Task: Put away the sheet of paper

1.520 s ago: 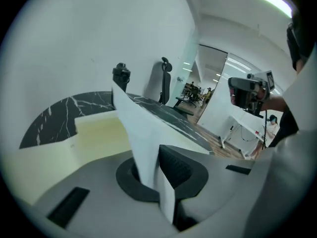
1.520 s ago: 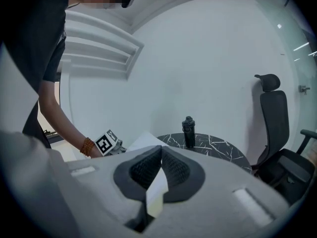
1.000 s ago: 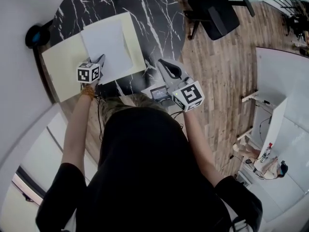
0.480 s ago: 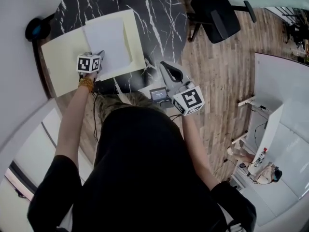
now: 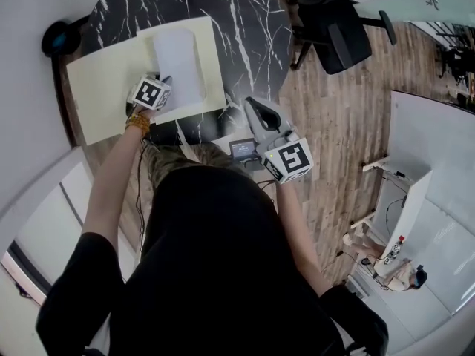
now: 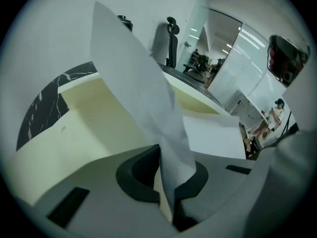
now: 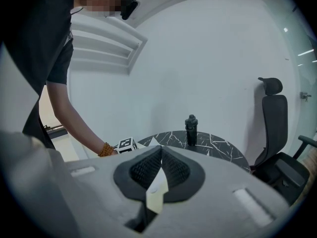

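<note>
The white sheet of paper [image 5: 179, 61] stands up on edge over an open pale yellow folder [image 5: 104, 87] on the black marble table [image 5: 249, 28]. My left gripper [image 5: 165, 82] is shut on the sheet's near edge. In the left gripper view the sheet [image 6: 143, 93] rises steeply out of the closed left gripper [image 6: 168, 175], with the folder [image 6: 94, 113] below it. My right gripper [image 5: 254, 106] hangs off the table's near edge, shut and holding nothing. In its own view the right gripper [image 7: 161, 155] has pads that meet, with a small pale sliver low between them.
A dark bottle [image 7: 191, 130] stands at the table's far side. A black office chair [image 5: 338, 24] is on the wooden floor to the right. A round black object [image 5: 56, 37] sits left of the table, and a small dark device [image 5: 243, 148] lies near the table's front edge.
My left gripper has rolled and shifted slightly right, and the sheet has turned from lying flat on the folder to standing up on edge. The right gripper has stayed put.
</note>
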A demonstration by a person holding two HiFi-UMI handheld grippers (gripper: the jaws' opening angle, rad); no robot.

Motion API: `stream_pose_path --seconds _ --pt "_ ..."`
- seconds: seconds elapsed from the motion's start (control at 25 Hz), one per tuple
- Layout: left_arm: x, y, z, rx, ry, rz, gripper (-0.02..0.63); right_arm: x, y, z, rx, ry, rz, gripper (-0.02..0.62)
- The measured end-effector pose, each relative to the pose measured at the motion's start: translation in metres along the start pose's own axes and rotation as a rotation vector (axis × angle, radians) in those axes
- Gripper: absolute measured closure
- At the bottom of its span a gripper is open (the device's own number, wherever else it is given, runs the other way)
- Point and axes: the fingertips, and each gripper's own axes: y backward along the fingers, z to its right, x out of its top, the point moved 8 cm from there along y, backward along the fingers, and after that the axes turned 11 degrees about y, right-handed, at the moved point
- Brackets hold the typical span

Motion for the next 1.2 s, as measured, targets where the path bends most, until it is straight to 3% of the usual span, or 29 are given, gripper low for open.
stream_pose_path --seconds 0.04,0.48,0.88,1.2 --pt "-0.002 0.001 -0.003 0.002 -0.016 -0.011 0.600 0.002 0.000 0.000 0.000 0.004 0.004 0.597" --pt "-0.034 0.026 -0.033 -0.020 0.109 -0.099 0.600 0.012 -0.002 0.006 -0.002 0.016 0.051 0.597" --pt "-0.016 0.012 -0.024 -0.091 0.226 -0.062 0.600 0.009 0.010 0.004 -0.021 0.002 0.049 0.597" --pt "-0.003 -0.002 -0.011 -0.111 0.188 -0.058 0.600 0.005 0.020 0.004 -0.051 -0.002 0.038 0.597"
